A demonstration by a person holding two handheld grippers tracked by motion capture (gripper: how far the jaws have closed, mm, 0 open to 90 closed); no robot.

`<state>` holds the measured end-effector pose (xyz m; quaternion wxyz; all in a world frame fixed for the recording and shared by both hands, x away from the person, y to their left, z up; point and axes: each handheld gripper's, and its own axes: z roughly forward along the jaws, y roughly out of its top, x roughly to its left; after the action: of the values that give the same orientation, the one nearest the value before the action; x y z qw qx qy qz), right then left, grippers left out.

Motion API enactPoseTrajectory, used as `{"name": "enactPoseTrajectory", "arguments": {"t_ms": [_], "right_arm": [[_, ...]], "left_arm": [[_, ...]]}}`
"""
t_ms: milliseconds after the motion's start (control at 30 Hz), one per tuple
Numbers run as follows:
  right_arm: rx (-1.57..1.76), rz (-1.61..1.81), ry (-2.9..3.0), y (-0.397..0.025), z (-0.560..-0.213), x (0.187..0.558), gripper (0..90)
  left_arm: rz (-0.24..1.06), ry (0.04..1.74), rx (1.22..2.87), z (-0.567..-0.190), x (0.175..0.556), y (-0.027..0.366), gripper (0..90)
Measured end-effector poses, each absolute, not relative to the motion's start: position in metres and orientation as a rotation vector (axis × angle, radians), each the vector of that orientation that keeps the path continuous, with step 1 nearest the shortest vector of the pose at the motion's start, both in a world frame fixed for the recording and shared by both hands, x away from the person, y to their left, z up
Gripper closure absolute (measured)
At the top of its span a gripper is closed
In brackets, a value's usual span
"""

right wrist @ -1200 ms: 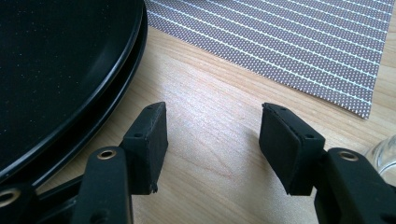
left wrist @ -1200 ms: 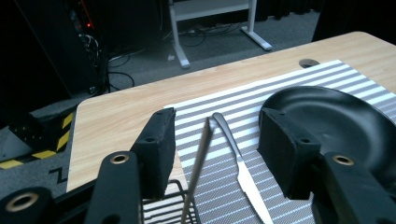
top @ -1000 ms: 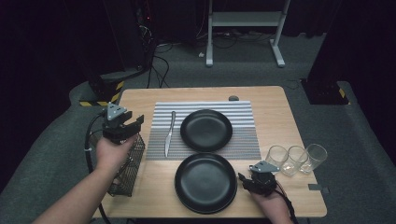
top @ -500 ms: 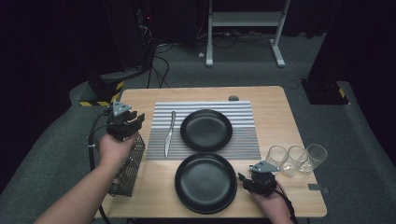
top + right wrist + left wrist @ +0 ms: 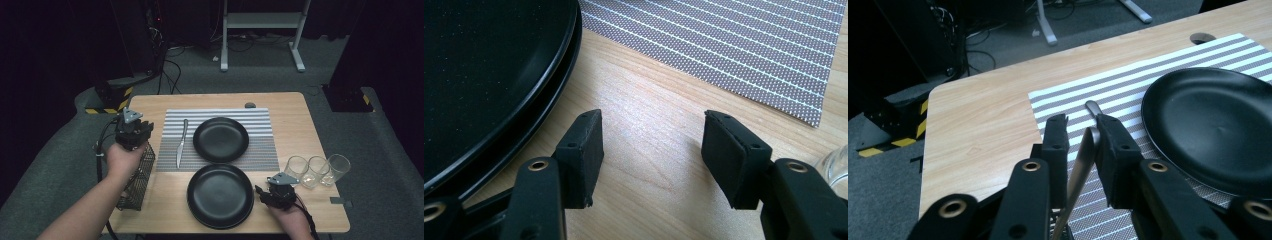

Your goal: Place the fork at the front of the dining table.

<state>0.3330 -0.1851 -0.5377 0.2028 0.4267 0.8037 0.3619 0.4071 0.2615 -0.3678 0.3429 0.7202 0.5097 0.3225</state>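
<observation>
Dark room, wooden table (image 5: pixel 295 115) mid-frame in the high view, striped placemat (image 5: pixel 260 150) on it. Your left gripper (image 5: pixel 134 131) sits at centre-left over the wire basket (image 5: pixel 136 180); in the left gripper view its jaws pinch a silver utensil handle (image 5: pixel 1083 157). A knife (image 5: pixel 181 142) lies on the mat's left edge, just left of the upper black plate (image 5: pixel 221 139). Your right gripper (image 5: pixel 275 192) is lower right, jaws apart and holding nothing, beside the lower plate (image 5: pixel 220 196). Three glasses (image 5: pixel 316 169) right.

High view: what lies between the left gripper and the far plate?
A knife on the mat; the high view shows it. The left gripper holds a utensil.
</observation>
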Motion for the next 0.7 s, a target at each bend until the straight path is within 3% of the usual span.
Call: {"name": "enactPoseTrajectory", "arguments": {"t_ms": [700], "right_arm": [[1.191,1.010,2.244,-0.1851,-0.5377,0.3330,41.7]], "left_arm": [[0.916,1.321,1.866,-0.3654,0.4045,0.2555,84.9]]}}
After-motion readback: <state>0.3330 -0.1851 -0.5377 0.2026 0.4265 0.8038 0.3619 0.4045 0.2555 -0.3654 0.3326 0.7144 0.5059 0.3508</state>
